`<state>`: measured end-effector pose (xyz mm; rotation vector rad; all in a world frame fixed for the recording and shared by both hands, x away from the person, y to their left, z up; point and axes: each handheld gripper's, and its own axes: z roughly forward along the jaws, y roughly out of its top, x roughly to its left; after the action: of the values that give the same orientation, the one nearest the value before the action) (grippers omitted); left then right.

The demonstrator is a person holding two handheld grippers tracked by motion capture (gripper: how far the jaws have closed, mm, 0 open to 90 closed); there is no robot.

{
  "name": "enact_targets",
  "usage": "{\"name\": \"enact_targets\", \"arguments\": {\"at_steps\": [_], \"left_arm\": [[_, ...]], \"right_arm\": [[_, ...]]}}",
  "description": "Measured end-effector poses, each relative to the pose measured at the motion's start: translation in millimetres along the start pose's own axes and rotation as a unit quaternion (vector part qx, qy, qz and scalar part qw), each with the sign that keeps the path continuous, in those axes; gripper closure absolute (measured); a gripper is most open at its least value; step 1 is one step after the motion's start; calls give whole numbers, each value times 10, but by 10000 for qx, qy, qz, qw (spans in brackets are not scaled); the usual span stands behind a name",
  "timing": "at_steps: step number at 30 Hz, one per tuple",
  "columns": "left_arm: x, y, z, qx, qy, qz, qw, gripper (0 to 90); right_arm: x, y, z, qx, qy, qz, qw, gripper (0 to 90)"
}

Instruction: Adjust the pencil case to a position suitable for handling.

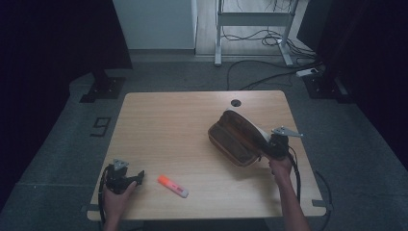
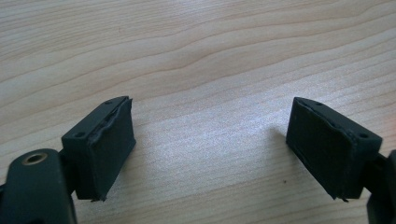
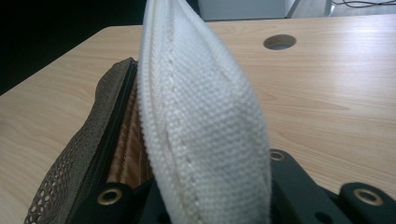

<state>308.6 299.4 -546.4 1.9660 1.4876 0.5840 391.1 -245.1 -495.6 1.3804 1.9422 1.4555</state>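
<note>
pouch: brown zip case [image 1: 236, 139] with a white woven side and mesh panel, propped up on the right half of the table [image 1: 168, 125]
right gripper [image 1: 269, 147]: clamped tight on the pouch's white edge
left gripper [image 1: 139, 176]: jaws wide apart over bare wood, near-left corner
writing: can't read any
room: orange highlighter [image 1: 172, 186] near the front edge, lots of open wood in the middle
</note>
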Motion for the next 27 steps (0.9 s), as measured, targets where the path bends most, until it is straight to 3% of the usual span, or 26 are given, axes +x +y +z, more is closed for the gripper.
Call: {"name": "enact_targets", "arguments": {"at_steps": [10, 27], "left_arm": [[0, 0, 0, 0, 0, -1, 10000, 150], [0, 0, -1, 3, -2, 1, 10000, 150]], "right_arm": [[149, -6, 64, 54, 295, -225, 9993, 801], [319, -68, 199, 252, 560, -476, 9970, 801]]}}
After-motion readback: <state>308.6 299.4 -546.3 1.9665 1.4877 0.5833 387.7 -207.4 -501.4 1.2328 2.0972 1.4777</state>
